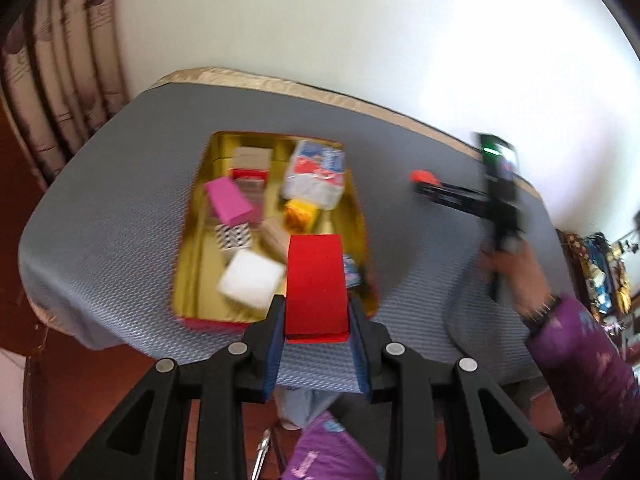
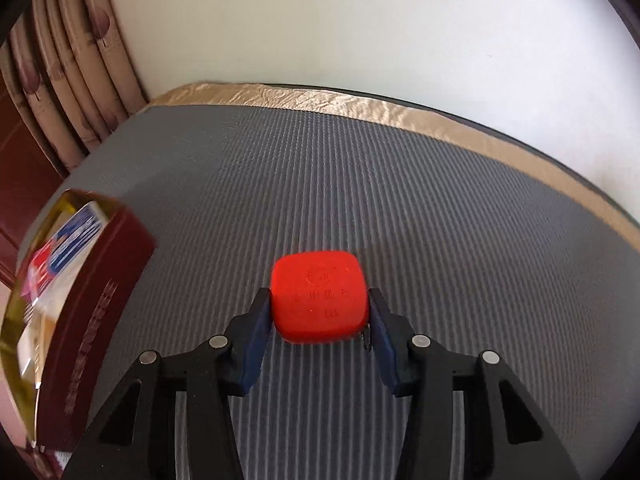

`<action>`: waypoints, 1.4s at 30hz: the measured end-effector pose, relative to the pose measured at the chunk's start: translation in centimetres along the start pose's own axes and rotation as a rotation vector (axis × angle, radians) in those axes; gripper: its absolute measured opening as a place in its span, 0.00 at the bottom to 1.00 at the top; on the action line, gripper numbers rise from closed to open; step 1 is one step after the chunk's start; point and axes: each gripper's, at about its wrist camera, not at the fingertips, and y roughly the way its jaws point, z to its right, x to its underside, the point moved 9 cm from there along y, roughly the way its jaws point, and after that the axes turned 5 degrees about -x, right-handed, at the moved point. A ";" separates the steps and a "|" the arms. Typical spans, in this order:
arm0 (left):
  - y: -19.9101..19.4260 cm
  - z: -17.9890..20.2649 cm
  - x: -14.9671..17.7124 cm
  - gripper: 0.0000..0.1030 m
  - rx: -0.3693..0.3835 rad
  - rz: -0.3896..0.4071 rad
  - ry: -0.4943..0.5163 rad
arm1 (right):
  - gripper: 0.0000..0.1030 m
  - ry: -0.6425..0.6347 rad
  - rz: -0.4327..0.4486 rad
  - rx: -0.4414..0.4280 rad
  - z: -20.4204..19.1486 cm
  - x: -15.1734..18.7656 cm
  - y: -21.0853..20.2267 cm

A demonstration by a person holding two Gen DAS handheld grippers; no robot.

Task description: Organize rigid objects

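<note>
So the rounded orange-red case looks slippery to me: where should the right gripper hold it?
Across its two opposite side walls, coming from the near side, angled down, as the right gripper does. The orange-red case lies flat on the grey mat; its corners are rounded, so pads belong mid-side.

Both grippers: left gripper (image 1: 316,320) and right gripper (image 2: 318,316) have black plastic linkage arms, silver round pivot pins (image 1: 166,366), blue pads (image 2: 254,344) on the fingers. Person wears a purple patterned sleeve (image 1: 580,364) and a dark wristband (image 1: 540,312).
</note>
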 end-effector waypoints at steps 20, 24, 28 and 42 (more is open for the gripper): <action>5.7 -5.0 -1.8 0.29 -0.091 0.027 -0.045 | 0.43 0.064 0.071 -0.006 -2.0 8.6 -11.9; 6.8 -5.2 -2.6 0.29 -0.112 0.034 -0.029 | 0.43 0.059 0.079 -0.018 -2.7 8.4 -12.5; 7.2 -5.3 -2.8 0.29 -0.147 0.046 -0.010 | 0.43 0.050 0.079 -0.030 -3.6 8.0 -12.5; 7.5 -6.2 -2.6 0.30 -0.211 0.060 0.012 | 0.43 0.024 0.067 -0.069 -6.6 7.8 -12.6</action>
